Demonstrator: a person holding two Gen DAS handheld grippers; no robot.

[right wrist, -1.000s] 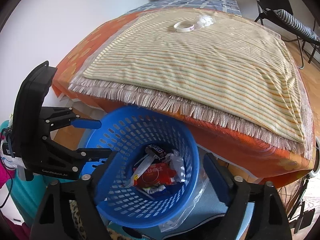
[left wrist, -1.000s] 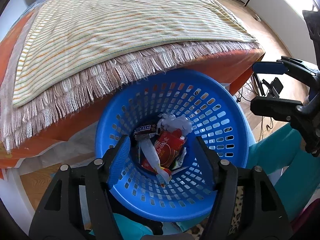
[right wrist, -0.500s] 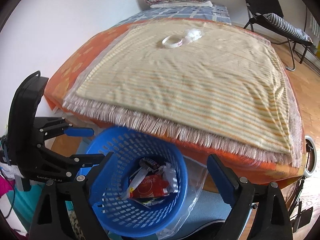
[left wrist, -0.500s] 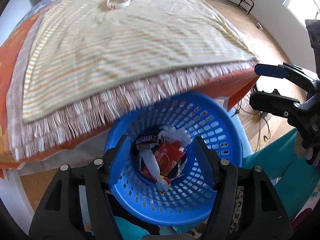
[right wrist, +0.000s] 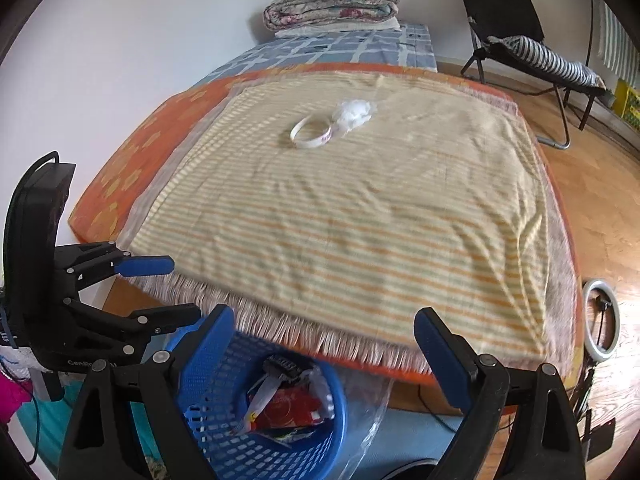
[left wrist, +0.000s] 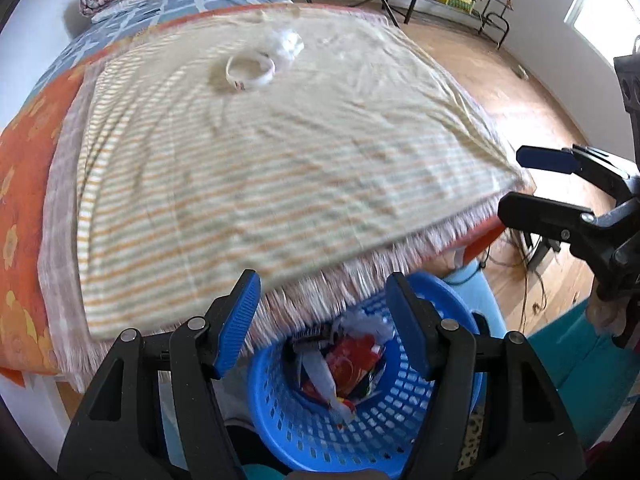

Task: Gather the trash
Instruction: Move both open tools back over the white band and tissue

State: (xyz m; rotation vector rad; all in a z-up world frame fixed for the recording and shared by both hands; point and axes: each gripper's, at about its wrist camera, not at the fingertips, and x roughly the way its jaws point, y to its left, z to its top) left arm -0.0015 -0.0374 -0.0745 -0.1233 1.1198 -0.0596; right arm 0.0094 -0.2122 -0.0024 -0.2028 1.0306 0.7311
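A blue perforated basket (left wrist: pixel 400 432) stands below the bed's near edge and holds wrappers (left wrist: pixel 352 364), among them a red packet and a candy-bar wrapper; it also shows in the right wrist view (right wrist: pixel 256 440). A white tape ring (left wrist: pixel 251 71) and crumpled white plastic (left wrist: pixel 289 44) lie far back on the striped blanket (left wrist: pixel 260 168); they also show in the right wrist view as the ring (right wrist: pixel 311 132) and the plastic (right wrist: pixel 356 111). My left gripper (left wrist: pixel 322 316) is open and empty above the basket. My right gripper (right wrist: pixel 324 354) is open and empty.
The bed has an orange sheet (right wrist: pixel 132 160) under the fringed blanket. Folded quilts (right wrist: pixel 332 4) lie at its far end. A black folding chair (right wrist: pixel 520 40) stands on the wooden floor at right. A ring light (right wrist: pixel 600 320) lies on the floor by the bed.
Both grippers have risen and tilted up from the basket toward the bed; the basket dropped low in both views and the tape ring and plastic came closer to centre.
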